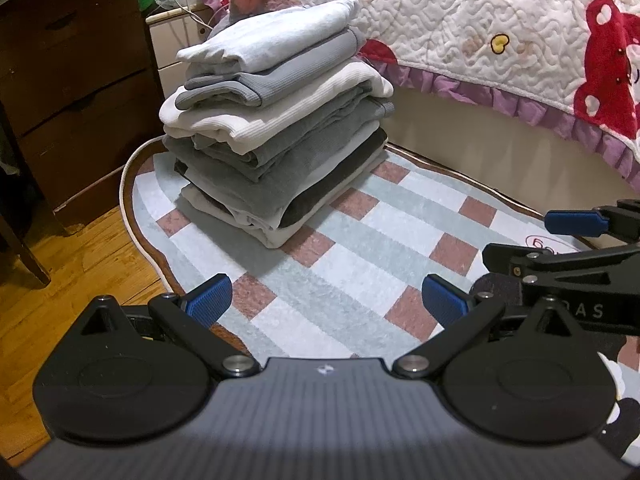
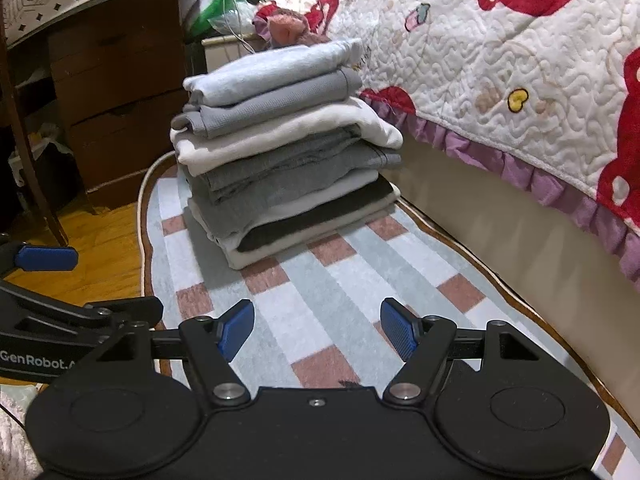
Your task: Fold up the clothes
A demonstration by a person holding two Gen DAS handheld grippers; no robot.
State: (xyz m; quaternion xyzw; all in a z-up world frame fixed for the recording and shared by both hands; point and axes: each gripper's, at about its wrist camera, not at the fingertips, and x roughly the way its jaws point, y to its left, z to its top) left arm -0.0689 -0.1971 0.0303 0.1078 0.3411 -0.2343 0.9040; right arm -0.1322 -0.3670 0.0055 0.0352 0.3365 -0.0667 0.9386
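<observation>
A quilted bed (image 1: 500, 40) is seen at upper right, a checked rug (image 1: 360, 240) below it. A stack of folded clothes (image 1: 276, 136) sits upper centre on the rug. Left gripper (image 1: 326, 300) and right gripper (image 2: 317, 328) are held apart, empty. Folding seems finished; another garment must be fetched.

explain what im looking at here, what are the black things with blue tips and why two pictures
Each picture comes from a camera on a handheld gripper, looking forward along its two fingers. A person holds one in each hand; there is no robot arm. The left gripper shows in the left wrist view, the right gripper in the right wrist view. Both stand open and hold nothing. The blue tips are the finger pads. Ahead, a stack of folded clothes sits on a checked rug, beside a bed with a quilted cover. Each view also catches the other gripper at its edge.
</observation>
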